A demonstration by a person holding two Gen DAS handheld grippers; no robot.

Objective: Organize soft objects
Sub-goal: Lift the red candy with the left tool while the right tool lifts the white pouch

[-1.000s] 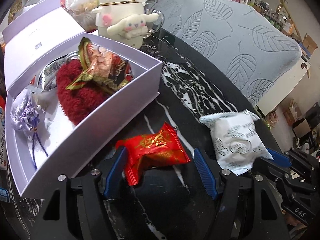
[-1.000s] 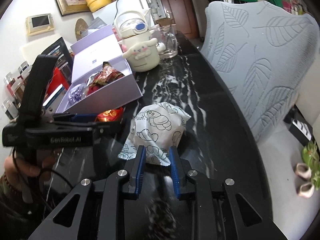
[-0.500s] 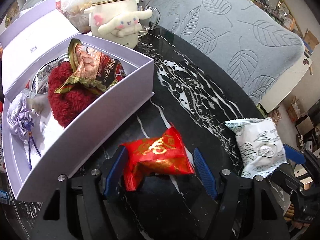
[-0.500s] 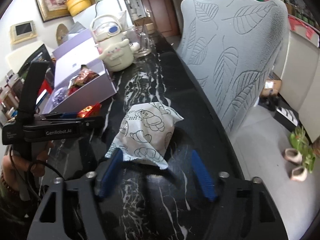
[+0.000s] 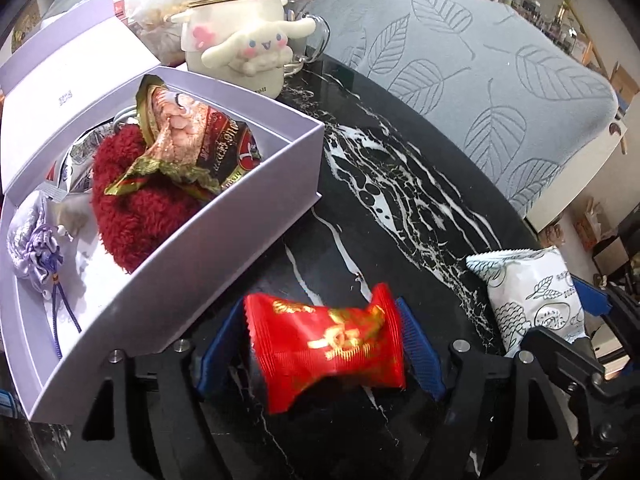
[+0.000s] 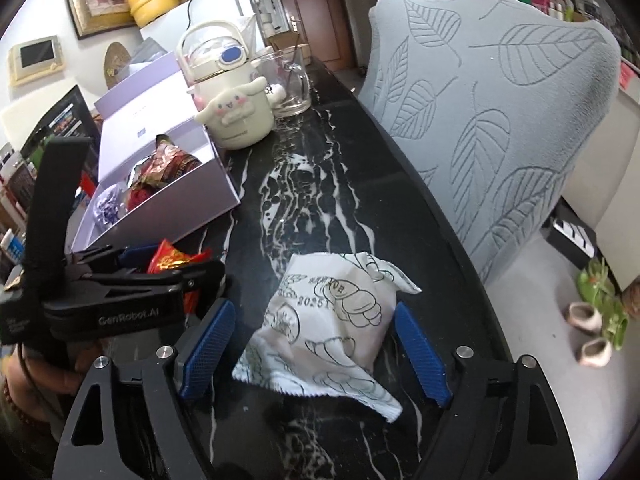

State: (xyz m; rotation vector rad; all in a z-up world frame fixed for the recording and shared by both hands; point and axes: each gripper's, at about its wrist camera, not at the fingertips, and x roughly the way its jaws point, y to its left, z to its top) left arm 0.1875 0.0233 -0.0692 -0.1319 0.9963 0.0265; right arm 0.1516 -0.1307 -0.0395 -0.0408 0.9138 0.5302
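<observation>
A red foil packet with gold print sits between the blue pads of my left gripper, which is shut on it just above the black marble table. It also shows in the right wrist view. A white packet with bread drawings lies on the table between the wide-open pads of my right gripper; it also shows in the left wrist view. The open lilac box holds a red fluffy pouch, a foil snack bag and a lilac tassel sachet.
A cream Cinnamoroll kettle and a glass mug stand behind the box. A chair with a grey leaf-pattern cover stands along the table's right edge. The box lid leans open at the back.
My left gripper has closed on the red packet and lifted it slightly. My right gripper opened wide and moved forward around the white packet, which now lies between its pads.
</observation>
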